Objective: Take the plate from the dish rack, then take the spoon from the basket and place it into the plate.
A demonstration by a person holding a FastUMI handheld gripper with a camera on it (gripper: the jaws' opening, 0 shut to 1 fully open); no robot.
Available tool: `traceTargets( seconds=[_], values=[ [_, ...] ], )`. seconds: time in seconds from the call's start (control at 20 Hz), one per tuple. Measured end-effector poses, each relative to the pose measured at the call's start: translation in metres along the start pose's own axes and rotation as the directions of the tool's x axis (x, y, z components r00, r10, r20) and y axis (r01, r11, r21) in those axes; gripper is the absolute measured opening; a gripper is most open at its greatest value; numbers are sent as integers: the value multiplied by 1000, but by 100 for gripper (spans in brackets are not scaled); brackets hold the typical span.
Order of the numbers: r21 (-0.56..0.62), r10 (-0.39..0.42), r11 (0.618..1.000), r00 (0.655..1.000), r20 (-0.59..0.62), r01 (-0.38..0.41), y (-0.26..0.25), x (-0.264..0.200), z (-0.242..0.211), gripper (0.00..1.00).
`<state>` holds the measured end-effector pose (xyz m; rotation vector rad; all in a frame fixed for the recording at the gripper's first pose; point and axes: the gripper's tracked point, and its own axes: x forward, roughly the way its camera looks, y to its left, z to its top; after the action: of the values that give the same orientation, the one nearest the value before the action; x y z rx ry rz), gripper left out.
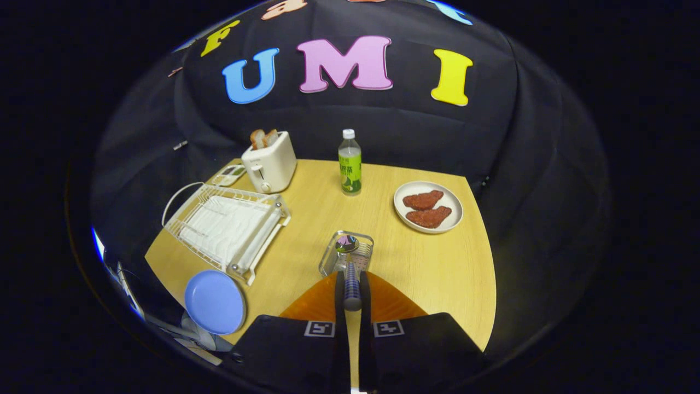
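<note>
While clamped between hand-held gripper (353, 290) fingers, one spoon (350, 268), seemingly over one basket (328, 261); one blue plate (214, 302).

table (437, 268): matt wood | spoon (346, 244): glossy metal | dish rack (224, 227): wire

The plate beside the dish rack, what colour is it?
Plain blue plate, clearest in the gripper view.

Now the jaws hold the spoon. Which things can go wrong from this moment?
1. The gripper pinches only the handle end of the spoon; its bowl hangs over the basket and could catch the rim.
2. The blue plate sits at the table edge beside the dish rack; a hard drop might push it off.
</note>
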<state>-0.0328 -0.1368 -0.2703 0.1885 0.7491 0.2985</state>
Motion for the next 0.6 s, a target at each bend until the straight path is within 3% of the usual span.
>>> traceTargets(
  seconds=[0.15, 0.3, 0.45, 0.6],
  values=[
    [-32, 117, 993, 990, 84, -114, 41, -30, 29, 10],
    [-58, 262, 965, 958, 115, -256, 96, -51, 40, 11],
    [-122, 386, 919, 919, 79, -376, 143, -61, 30, 11],
    [-178, 448, 880, 894, 1, -441, 178, -66, 0, 11]
  ],
)
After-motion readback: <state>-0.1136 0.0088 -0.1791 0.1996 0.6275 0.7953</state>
